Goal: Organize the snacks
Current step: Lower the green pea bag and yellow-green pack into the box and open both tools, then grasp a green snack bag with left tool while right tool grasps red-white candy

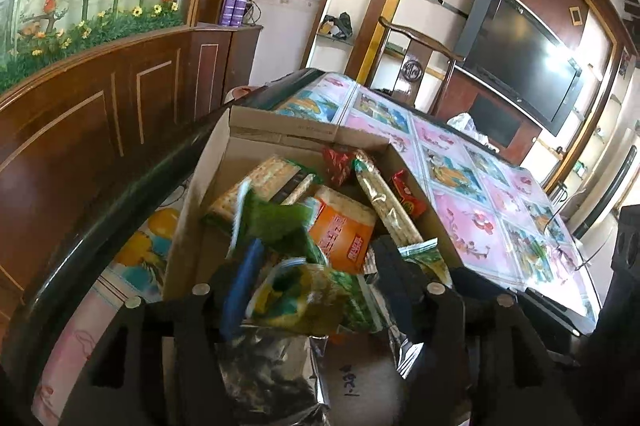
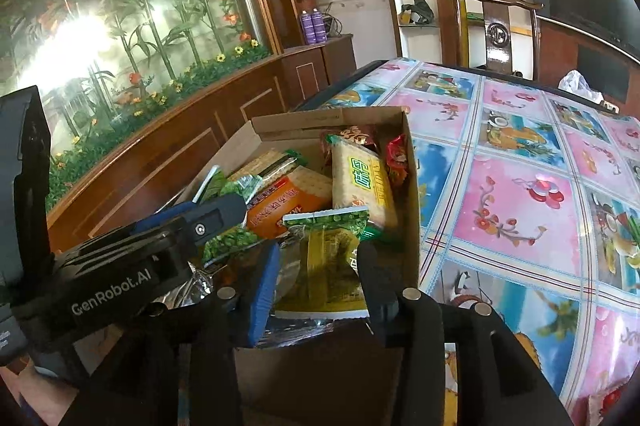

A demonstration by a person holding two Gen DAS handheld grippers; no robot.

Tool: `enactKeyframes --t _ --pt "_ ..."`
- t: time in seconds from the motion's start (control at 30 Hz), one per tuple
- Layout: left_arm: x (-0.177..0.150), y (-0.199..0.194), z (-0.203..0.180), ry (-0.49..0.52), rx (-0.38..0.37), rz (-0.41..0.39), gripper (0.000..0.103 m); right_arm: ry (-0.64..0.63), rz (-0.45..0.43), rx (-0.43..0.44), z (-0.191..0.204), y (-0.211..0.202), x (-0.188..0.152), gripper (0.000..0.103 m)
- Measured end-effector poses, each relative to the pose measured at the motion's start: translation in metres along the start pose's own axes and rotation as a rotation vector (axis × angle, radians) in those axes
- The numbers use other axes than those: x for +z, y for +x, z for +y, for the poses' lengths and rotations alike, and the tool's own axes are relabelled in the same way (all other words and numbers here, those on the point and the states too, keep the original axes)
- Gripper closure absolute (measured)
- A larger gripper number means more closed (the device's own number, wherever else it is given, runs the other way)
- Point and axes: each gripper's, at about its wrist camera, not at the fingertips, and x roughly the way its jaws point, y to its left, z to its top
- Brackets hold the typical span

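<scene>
Found the left gripper (image 1: 316, 258) with jaws spread, a green-yellow packet (image 1: 296, 298) loose between them above the cardboard box (image 1: 188, 226). Found the right gripper (image 2: 318, 254) likewise parted around a pea-print packet (image 2: 320, 286) lying at the box's near right corner, with no firm pinch apparent. Judged the heap overfull: could have tipped packets over the low wall, or snagged a finger on the silver bag (image 1: 268, 366) in drawing back. Noted the box close to the table's left edge, so risked a spill to the floor. Beyond, saw a glossy picture-print tablecloth (image 2: 520, 206), then a wooden chair (image 2: 496, 34), a dark television (image 1: 516, 58) and a flower panel (image 2: 140, 26).
</scene>
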Motion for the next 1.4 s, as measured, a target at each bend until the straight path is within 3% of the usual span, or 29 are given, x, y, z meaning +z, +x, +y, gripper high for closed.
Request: enactKeyframes --t 0.23,0.47,0.97,1.4 --pt "0.002 -0.004 -0.003 0.005 -0.013 -0.026 0.038 0.069 -0.022 0.03 -0.014 -0.015 0.0 0.058" --pt "0.002 -0.002 -0.006 0.013 -0.005 -0.025 0.034 0.114 -0.033 0.025 -0.024 -0.022 0.0 0.049" --pt "0.0 -0.002 -0.007 0.022 -0.004 -0.027 0.032 0.164 -0.03 0.011 -0.037 -0.031 -0.005 0.042" --pt "-0.008 -0.023 -0.031 0.124 -0.025 -0.073 0.032 0.233 -0.071 -0.02 -0.083 -0.08 -0.02 0.042"
